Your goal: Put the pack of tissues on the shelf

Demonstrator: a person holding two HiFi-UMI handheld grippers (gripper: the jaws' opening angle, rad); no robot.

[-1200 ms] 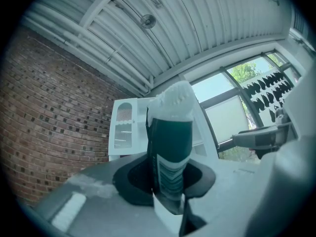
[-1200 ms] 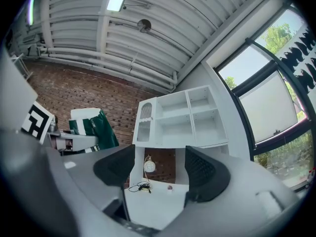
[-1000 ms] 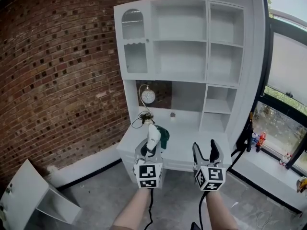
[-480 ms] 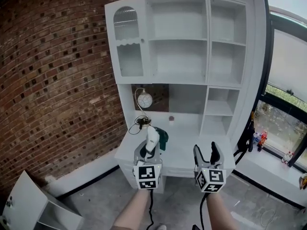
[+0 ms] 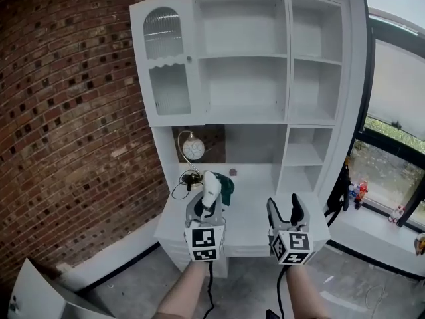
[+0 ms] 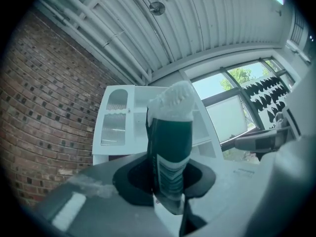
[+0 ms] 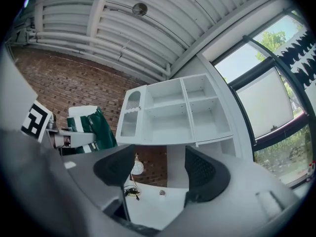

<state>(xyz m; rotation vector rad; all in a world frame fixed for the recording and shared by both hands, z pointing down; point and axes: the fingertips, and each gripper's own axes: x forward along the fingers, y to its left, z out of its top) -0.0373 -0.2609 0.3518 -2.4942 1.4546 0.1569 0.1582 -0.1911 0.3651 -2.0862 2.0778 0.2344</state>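
Tissue pack (image 6: 170,152) was pinched upright in left gripper (image 5: 208,205), well short of shelf unit (image 5: 242,115) | right gripper (image 5: 284,210) gaped wide, empty | risk: low pinch, tall pack could tilt and clip a shelf edge

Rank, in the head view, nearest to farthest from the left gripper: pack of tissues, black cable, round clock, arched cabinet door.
1. pack of tissues, gripped in the left gripper jaws.
2. black cable, on the desktop, left.
3. round clock, at the desk's back.
4. arched cabinet door, top left.
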